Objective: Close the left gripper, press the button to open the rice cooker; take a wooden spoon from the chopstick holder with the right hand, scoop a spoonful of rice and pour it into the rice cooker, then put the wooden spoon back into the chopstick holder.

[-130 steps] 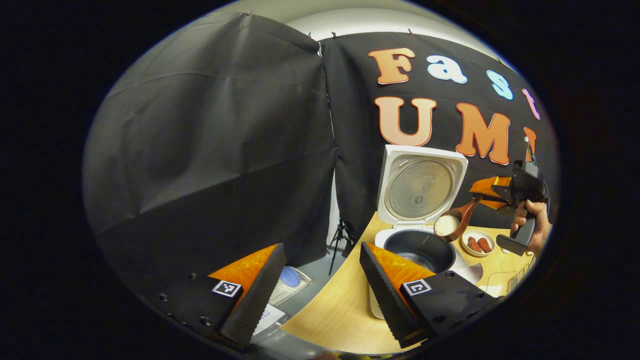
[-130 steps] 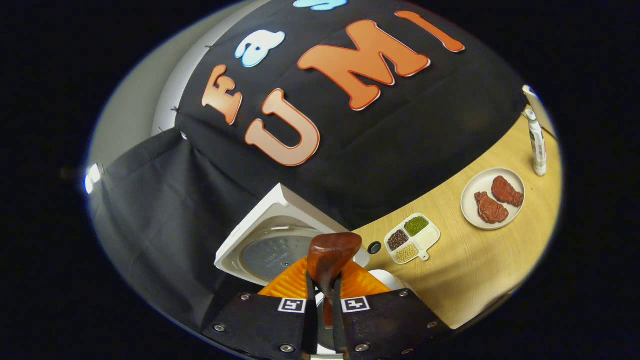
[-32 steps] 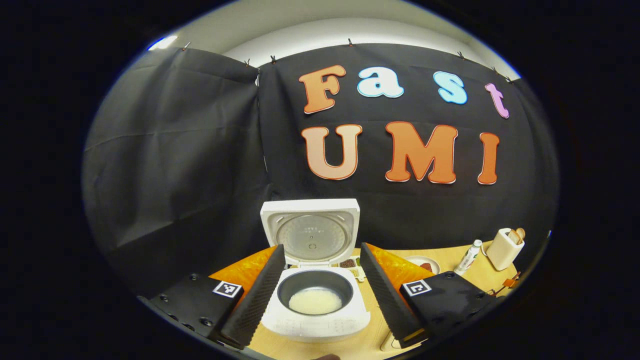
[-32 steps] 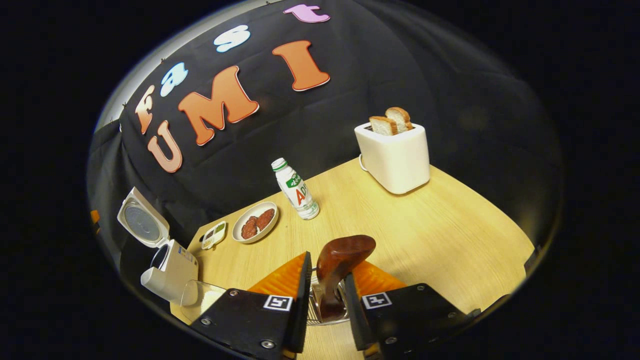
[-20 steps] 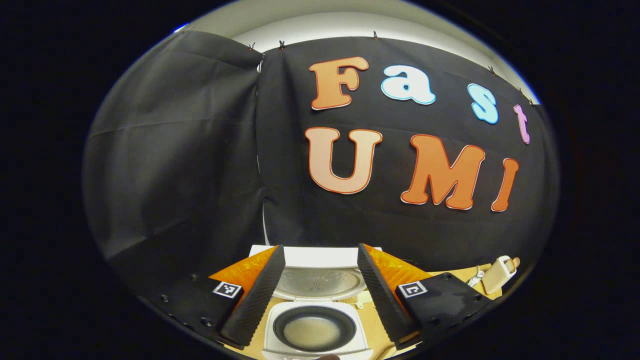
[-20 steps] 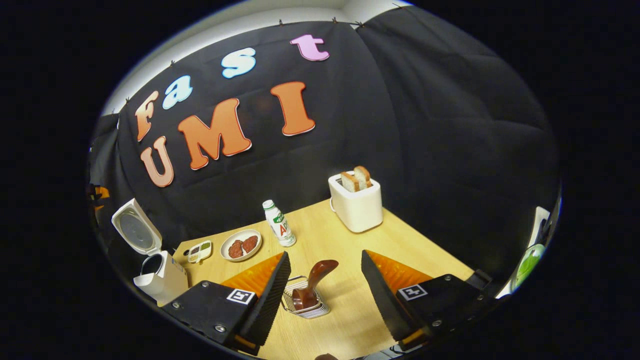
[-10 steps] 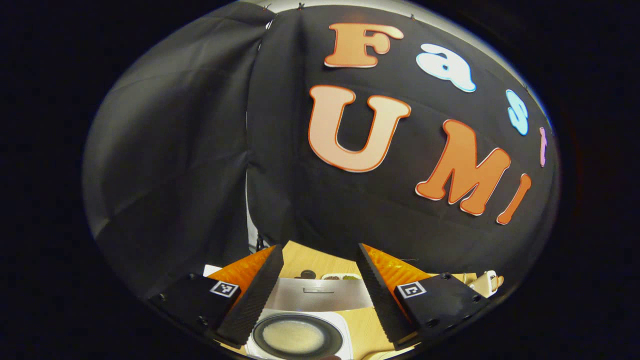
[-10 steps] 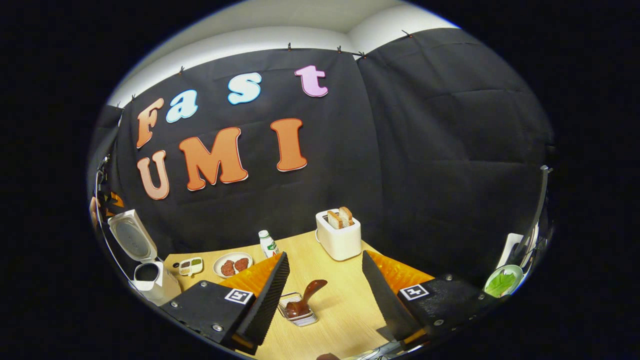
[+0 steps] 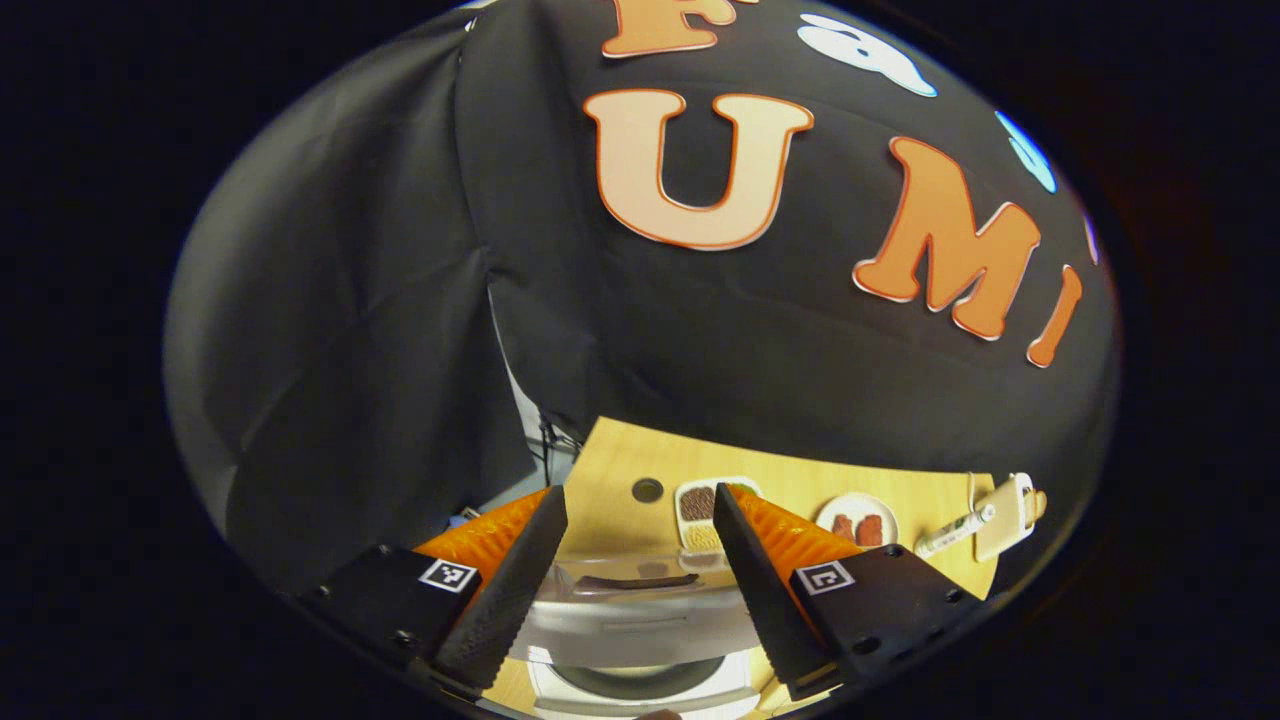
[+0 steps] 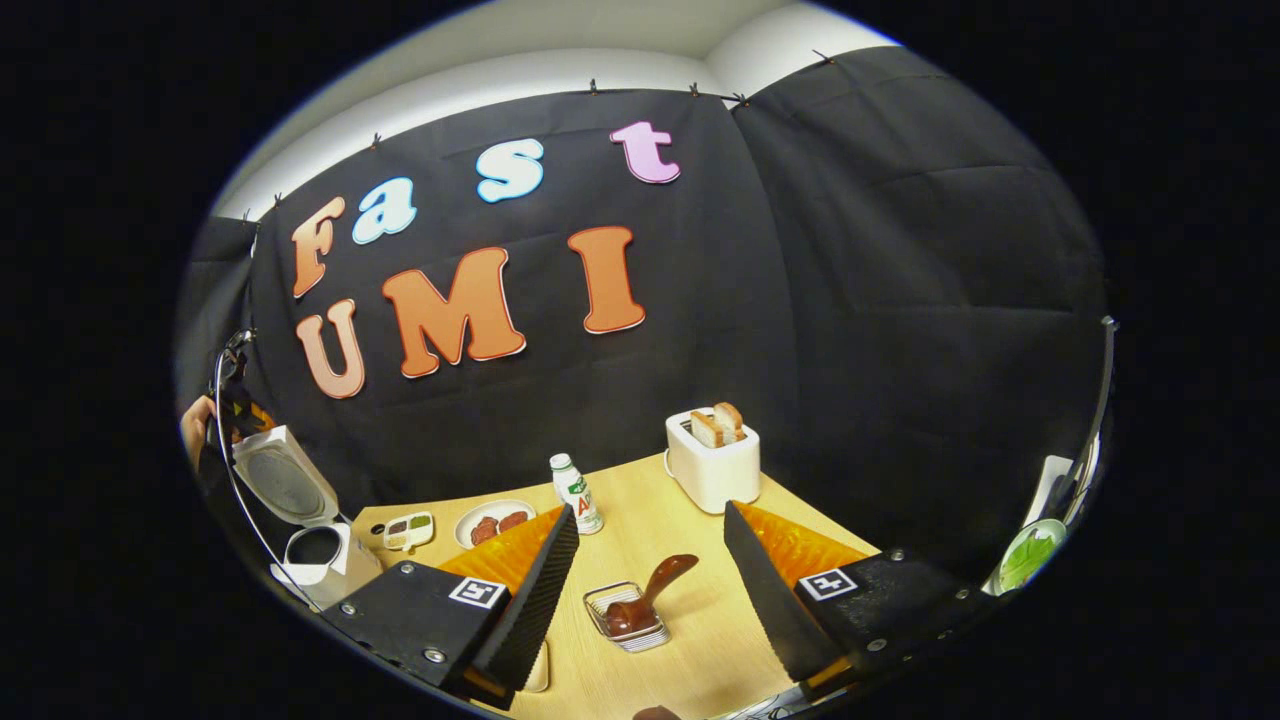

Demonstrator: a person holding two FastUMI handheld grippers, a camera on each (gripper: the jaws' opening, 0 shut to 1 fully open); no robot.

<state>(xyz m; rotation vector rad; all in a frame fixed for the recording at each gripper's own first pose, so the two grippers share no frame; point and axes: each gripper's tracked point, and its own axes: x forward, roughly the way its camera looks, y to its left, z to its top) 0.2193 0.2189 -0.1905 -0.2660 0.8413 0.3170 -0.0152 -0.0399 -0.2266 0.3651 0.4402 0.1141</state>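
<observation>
Released since 1.6 s ago, the dark brown wooden spoon (image 10: 650, 595) leans in the wire chopstick holder (image 10: 628, 615) at lower centre, between the right gripper's (image 10: 650, 560) spread fingers, untouched; the left gripper's (image 9: 640, 565) spread fingers flank the white rice cooker's (image 9: 640, 640) lid.

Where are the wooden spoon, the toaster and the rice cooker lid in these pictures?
wooden spoon (image 10: 655, 592): right gripper view, on its handle above the holder.
toaster (image 10: 715, 472): right gripper view, on its white front wall.
rice cooker lid (image 10: 283, 480): right gripper view, on the grey inner plate of the raised lid.
</observation>
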